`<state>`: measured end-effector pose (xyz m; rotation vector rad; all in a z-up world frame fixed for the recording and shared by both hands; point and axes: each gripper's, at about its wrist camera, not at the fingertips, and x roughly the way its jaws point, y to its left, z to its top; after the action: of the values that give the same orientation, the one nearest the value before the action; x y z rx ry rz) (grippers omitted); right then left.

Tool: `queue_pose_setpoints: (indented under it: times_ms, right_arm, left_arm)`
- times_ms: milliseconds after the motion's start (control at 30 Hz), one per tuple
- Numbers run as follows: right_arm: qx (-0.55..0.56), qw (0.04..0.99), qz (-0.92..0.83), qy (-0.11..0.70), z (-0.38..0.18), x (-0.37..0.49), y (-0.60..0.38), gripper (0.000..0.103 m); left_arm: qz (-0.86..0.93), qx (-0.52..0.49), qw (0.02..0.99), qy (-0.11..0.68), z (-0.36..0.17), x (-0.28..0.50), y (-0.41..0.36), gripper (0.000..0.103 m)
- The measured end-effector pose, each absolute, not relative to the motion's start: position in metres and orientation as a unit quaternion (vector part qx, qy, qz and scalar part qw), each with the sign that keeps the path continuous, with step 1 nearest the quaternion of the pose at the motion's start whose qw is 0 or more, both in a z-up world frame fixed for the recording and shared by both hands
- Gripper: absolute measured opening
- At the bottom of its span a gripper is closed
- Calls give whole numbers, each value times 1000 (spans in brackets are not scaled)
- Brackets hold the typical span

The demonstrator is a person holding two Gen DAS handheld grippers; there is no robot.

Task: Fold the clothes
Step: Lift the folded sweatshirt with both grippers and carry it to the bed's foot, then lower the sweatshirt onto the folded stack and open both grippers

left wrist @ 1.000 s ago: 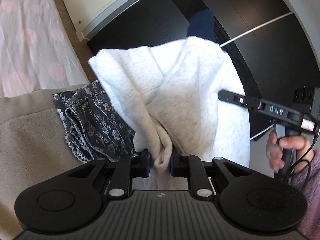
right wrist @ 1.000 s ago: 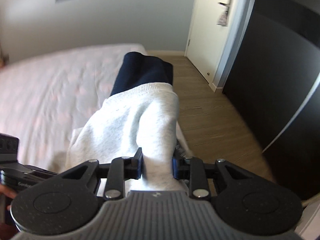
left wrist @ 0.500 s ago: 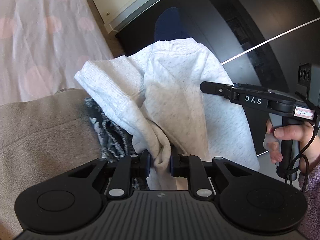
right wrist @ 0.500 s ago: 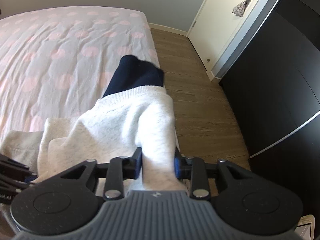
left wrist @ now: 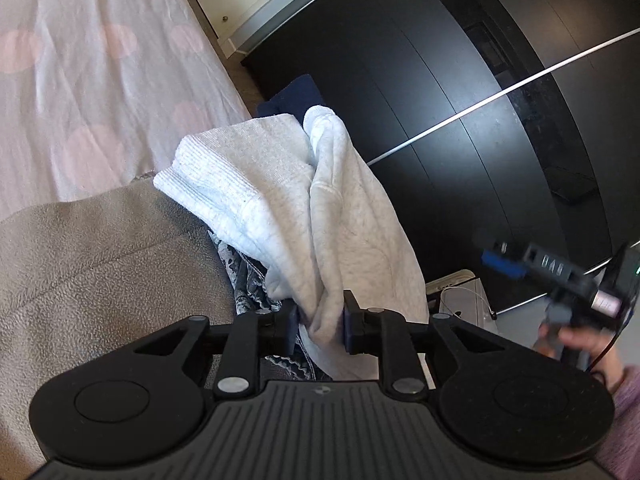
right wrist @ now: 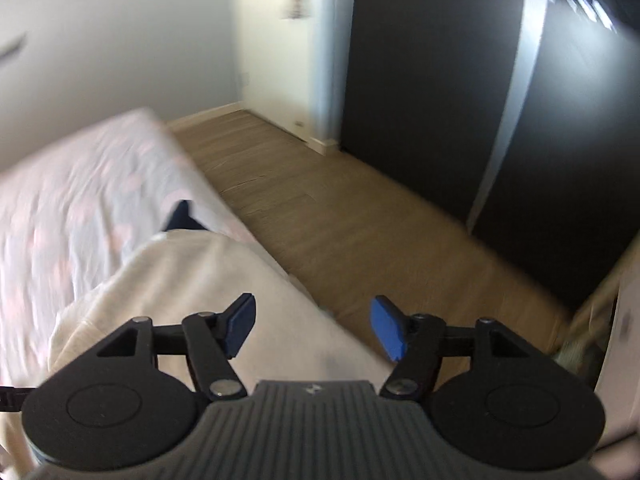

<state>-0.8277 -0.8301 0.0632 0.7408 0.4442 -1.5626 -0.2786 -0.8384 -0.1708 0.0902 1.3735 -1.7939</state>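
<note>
A light grey sweatshirt (left wrist: pixel 320 208) with a navy part (left wrist: pixel 296 96) at its far end lies bunched at the bed's edge. My left gripper (left wrist: pixel 320 326) is shut on a fold of it. In the right wrist view the same sweatshirt (right wrist: pixel 208 292) spreads below my right gripper (right wrist: pixel 314 330), whose blue pads (right wrist: pixel 388 330) stand wide apart with nothing between them. The right gripper (left wrist: pixel 520 266) also shows blurred at the right of the left wrist view, held by a hand (left wrist: pixel 580 340).
A beige fleece garment (left wrist: pixel 100 264) and a dark floral garment (left wrist: pixel 248 280) lie under the sweatshirt on the pink-dotted bed (left wrist: pixel 100 80). A black wardrobe (left wrist: pixel 480 80) lines the right side. Wooden floor (right wrist: pixel 340 208) runs between bed and wardrobe, toward a white door (right wrist: pixel 280 40).
My right gripper has let go of the sweatshirt, opened and pulled back to the right. The sweatshirt has dropped lower onto the pile. The left gripper keeps its hold.
</note>
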Motion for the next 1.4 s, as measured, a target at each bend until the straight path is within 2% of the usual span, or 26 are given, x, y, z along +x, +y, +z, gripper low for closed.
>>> queue_pose_setpoints:
  times_ms: [100, 200, 400, 533, 600, 633, 667, 700, 867, 1067, 1167, 1400]
  right_arm:
    - [412, 590, -691, 72, 22, -873, -797, 69]
    - [467, 555, -688, -7, -19, -897, -773, 69]
    - [510, 543, -658, -111, -73, -906, -766, 70]
    - [521, 535, -645, -161, -93, -904, -770, 65]
    - [509, 541, -648, -168, -89, -901, -771, 49]
    - [503, 545, -649, -171, -87, -899, -772, 44]
    - [491, 552, -655, -157, -81, -894, -773, 26]
    - [477, 563, -659, -145, -73, -890, -773, 19]
    - [411, 610, -664, -133, -25, -867, -766, 15]
    - [353, 627, -685, -117, 11, -853, -766, 14]
    - [372, 600, -701, -107, -5, -850, -763, 14]
    - [411, 547, -726, -71, -41, -841, -760, 13]
  left_arm:
    - [-724, 48, 429, 538, -167, -279, -837, 20]
    - [-724, 55, 434, 533, -163, -284, -841, 21]
    - [-727, 62, 441, 523, -146, -307, -869, 21]
    - [-731, 70, 442, 515, -143, -310, -874, 23]
    - [-732, 69, 438, 517, -144, -308, -875, 22]
    - [-734, 69, 437, 515, -143, -307, -875, 21]
    - [-736, 71, 438, 511, -142, -307, -875, 20]
    - [-739, 74, 441, 505, -141, -307, -875, 18]
    - [-758, 86, 454, 460, -131, -311, -878, 15]
    - [-793, 74, 460, 393, -88, -324, -889, 14]
    - [-794, 82, 447, 404, -92, -326, -893, 14]
    - [-763, 117, 447, 452, -147, -320, -896, 15]
